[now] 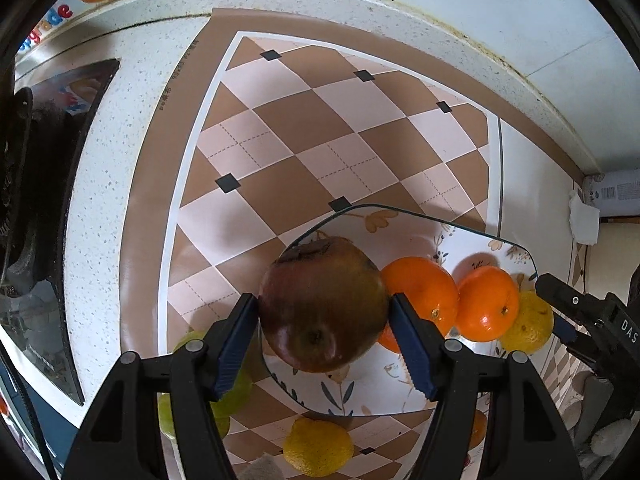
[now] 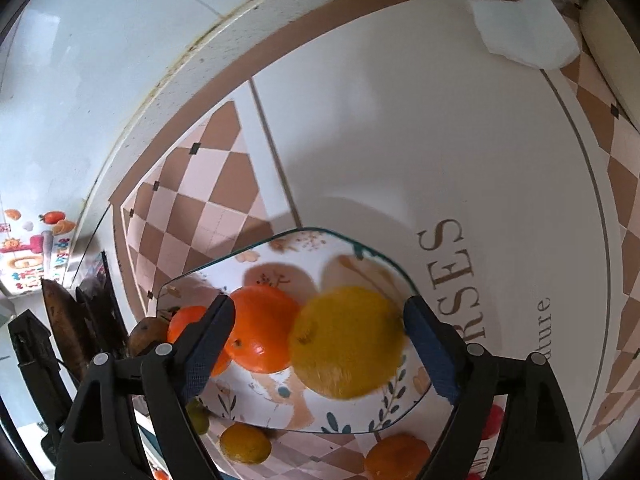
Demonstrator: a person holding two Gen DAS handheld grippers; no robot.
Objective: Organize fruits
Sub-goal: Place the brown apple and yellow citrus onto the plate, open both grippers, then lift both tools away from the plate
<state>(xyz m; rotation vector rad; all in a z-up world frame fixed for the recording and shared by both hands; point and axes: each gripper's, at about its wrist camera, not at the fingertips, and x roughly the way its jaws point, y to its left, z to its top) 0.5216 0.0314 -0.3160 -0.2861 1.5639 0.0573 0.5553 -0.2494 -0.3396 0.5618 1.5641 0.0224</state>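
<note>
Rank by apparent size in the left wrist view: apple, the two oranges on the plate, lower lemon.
1. apple, though it sits nearest the camera
2. two oranges, alike
3. lemon, partly hidden, so unsure

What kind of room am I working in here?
Most likely a home kitchen counter. A speckled countertop runs along a white tiled wall, a patterned mat covers it, and a black stove seems to sit at the left, with fruit stickers on the wall.
</note>
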